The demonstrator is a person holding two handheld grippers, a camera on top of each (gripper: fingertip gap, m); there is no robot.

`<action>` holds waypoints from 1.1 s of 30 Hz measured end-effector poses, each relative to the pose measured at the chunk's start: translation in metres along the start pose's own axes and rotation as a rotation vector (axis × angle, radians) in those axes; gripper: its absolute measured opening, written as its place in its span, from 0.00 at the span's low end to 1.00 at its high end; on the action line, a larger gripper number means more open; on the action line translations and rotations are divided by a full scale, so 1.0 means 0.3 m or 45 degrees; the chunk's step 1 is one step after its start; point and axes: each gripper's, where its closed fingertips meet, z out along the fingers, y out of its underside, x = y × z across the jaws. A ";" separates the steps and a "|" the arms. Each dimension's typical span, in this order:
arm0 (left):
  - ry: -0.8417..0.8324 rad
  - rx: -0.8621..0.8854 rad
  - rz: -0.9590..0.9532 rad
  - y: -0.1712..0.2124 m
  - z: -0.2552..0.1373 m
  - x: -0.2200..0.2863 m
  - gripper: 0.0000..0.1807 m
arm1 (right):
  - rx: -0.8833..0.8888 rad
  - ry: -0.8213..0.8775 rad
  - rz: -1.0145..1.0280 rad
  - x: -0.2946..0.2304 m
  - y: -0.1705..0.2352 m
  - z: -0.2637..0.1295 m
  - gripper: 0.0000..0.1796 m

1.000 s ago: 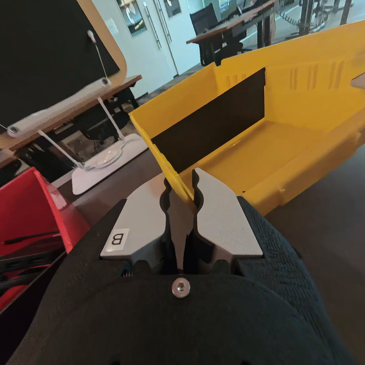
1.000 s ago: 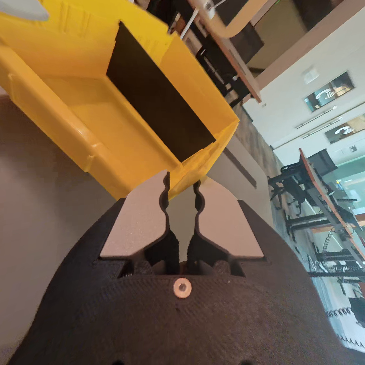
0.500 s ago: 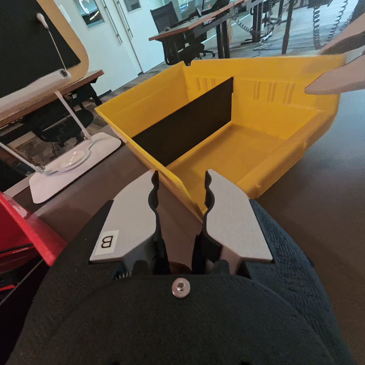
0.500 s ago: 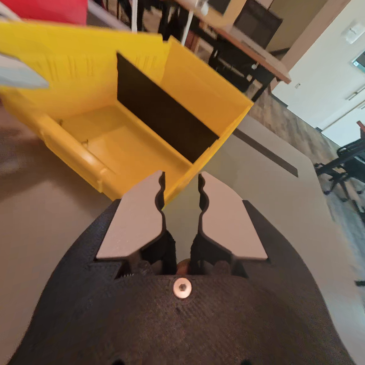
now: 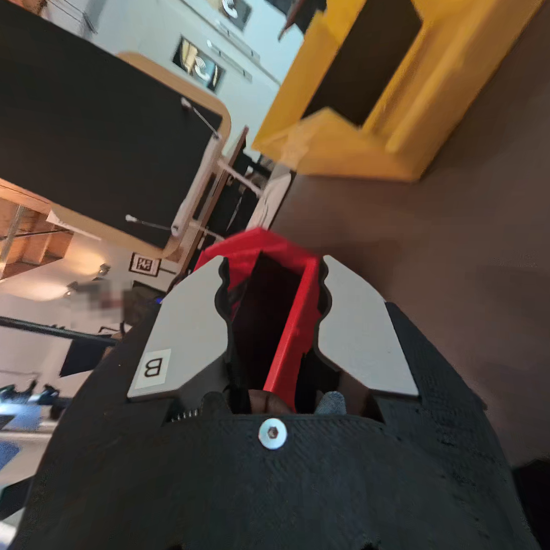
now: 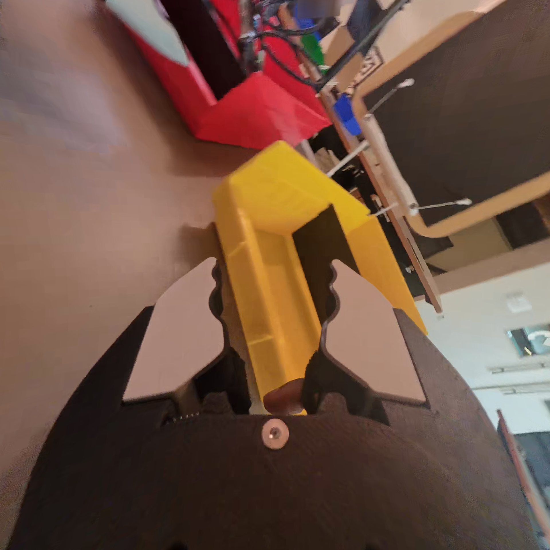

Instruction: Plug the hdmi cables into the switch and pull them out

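The left claw (image 5: pixel 272 269) stands with its jaws wide apart and nothing clamped. Framed in the gap between its fingers is the red bin (image 5: pixel 293 312), seen end-on, its long axis running straight away from the claw. A black panel (image 5: pixel 265 300) stands upright inside it along that axis; what else the bin holds cannot be made out from here. Ahead and to the right of the claw, well apart from the red bin, lies the yellow bin (image 5: pixel 324 160), blurred, with a black panel (image 5: pixel 366 59) inside and no contents showing. Both bins rest on the brown tabletop (image 5: pixel 431 268).

The right claw (image 6: pixel 273 262) also has its jaws spread wide, gripping nothing. The yellow bin (image 6: pixel 268 282) fills the gap between its fingers, long axis pointing away from the claw, its front lip on the left and a black divider (image 6: pixel 320 253) on the right; the part of its inside that shows is bare. Farther ahead and slightly left sits the red bin (image 6: pixel 259 119), apart from the yellow one. Dark cables (image 6: pixel 285 56) lie in and over its far end, beside its black panel (image 6: pixel 208 50); their plugs and which way they point cannot be told, and no switch can be made out. The other claw's grey finger (image 6: pixel 154 32) shows over the red bin's left wall.
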 end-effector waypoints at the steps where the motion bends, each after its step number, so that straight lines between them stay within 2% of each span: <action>1: 0.009 -0.066 0.045 0.052 -0.012 0.001 0.32 | -0.025 -0.039 -0.044 -0.032 0.001 0.018 0.38; 5: 0.142 -0.324 0.090 0.245 -0.031 0.037 0.34 | -0.219 -0.107 -0.235 -0.117 0.058 0.085 0.39; 7: 0.197 -0.457 0.112 0.327 -0.027 0.053 0.33 | -0.343 -0.085 -0.338 -0.128 0.104 0.109 0.35; 10: 0.148 -0.573 0.239 0.400 -0.018 0.031 0.28 | -0.404 -0.027 -0.414 -0.118 0.125 0.125 0.30; 17: 0.167 -0.577 0.295 0.412 -0.014 0.036 0.23 | -0.550 0.071 -0.419 -0.072 0.186 0.138 0.26; 21: 0.183 -0.573 0.247 0.410 -0.015 0.035 0.21 | -0.592 0.115 -0.425 -0.049 0.187 0.138 0.19; 33: 0.210 -0.628 0.137 0.453 -0.072 0.016 0.20 | -0.684 0.100 -0.419 -0.038 0.211 0.108 0.19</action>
